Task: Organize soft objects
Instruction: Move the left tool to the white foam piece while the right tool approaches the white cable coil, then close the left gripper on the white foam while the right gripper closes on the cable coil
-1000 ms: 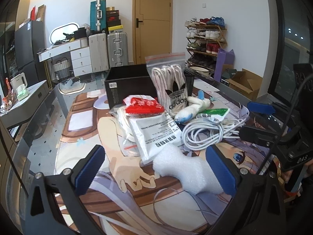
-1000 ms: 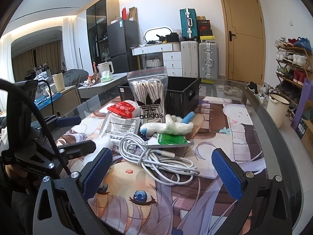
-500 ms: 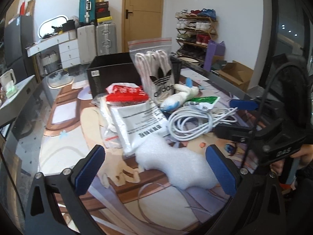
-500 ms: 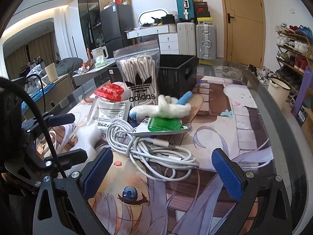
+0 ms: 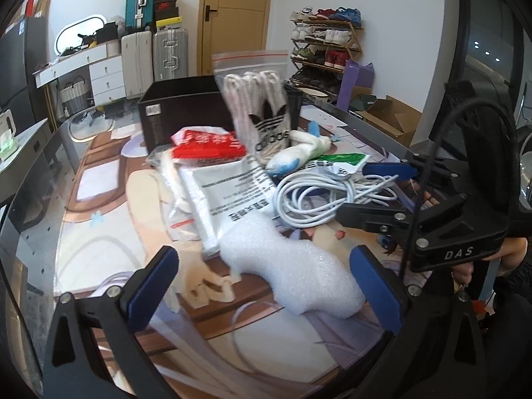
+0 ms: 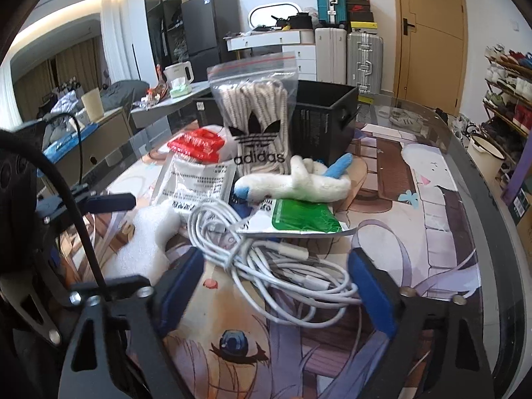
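A white foam piece [image 5: 292, 266] lies on the printed mat between the blue pads of my open left gripper [image 5: 262, 282]; it also shows in the right wrist view [image 6: 146, 242]. A coiled white cable [image 6: 262, 259] lies between the pads of my open right gripper [image 6: 276, 282]. Behind are a white and blue plush toy [image 6: 299, 183], a green packet [image 6: 302, 216], a white printed pouch [image 5: 229, 193], a red packet [image 5: 206, 146] and an adidas bag of laces [image 6: 256, 123] leaning on a black box [image 6: 326, 119].
The glass table edge [image 6: 498, 232] curves at the right. The right gripper's body [image 5: 449, 226] sits close to the right of the foam. Suitcases [image 5: 153, 60], a door and a shoe rack [image 5: 326, 46] stand behind the table.
Both grippers have moved forward and lower toward the pile. The foam now sits deeper between the left pads, and the cable lies between the right pads. Nothing has been gripped.
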`<state>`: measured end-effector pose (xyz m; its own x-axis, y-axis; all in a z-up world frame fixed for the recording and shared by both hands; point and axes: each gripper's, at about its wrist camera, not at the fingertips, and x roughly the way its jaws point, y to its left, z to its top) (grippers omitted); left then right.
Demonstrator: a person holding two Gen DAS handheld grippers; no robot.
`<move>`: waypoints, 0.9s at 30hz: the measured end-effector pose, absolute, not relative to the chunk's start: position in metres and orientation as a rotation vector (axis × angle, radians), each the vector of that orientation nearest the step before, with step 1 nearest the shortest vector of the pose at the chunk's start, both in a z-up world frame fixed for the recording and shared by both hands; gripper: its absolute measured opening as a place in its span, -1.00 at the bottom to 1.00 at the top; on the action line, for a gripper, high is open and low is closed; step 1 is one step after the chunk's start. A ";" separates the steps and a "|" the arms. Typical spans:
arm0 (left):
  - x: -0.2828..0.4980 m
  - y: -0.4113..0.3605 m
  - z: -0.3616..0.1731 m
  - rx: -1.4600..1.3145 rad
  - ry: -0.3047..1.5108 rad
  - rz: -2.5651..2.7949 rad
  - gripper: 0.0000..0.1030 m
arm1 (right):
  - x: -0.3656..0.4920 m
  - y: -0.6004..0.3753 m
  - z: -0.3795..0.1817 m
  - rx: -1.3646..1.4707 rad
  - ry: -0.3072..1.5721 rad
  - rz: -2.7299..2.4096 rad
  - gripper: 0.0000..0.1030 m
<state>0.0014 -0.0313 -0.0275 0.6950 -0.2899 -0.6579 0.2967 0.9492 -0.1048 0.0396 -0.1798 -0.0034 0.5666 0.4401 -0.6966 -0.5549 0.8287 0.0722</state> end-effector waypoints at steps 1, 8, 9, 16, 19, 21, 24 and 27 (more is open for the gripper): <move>0.002 -0.029 -0.028 0.009 0.736 -0.328 1.00 | 0.038 -0.180 -0.004 -0.166 0.770 0.592 0.59; -0.001 -0.011 -0.023 0.020 0.740 -0.289 1.00 | 0.027 -0.180 -0.002 -0.170 0.764 0.690 0.56; -0.001 -0.009 -0.023 0.012 0.741 -0.287 1.00 | 0.026 -0.179 -0.001 -0.173 0.761 0.703 0.56; -0.001 -0.017 -0.024 -0.001 0.755 -0.344 0.99 | 0.028 -0.172 -0.003 -0.204 0.765 0.718 0.53; -0.001 -0.023 -0.029 0.021 0.770 -0.340 0.97 | 0.030 -0.167 -0.005 -0.224 0.773 0.723 0.33; -0.001 -0.023 -0.029 0.027 0.774 -0.351 0.88 | 0.031 -0.166 -0.006 -0.230 0.772 0.730 0.28; -0.002 -0.020 -0.028 0.020 0.770 -0.372 0.72 | 0.025 -0.164 -0.005 -0.236 0.767 0.761 0.16; -0.004 -0.016 -0.026 0.018 0.767 -0.383 0.53 | 0.022 -0.162 -0.005 -0.234 0.766 0.795 0.15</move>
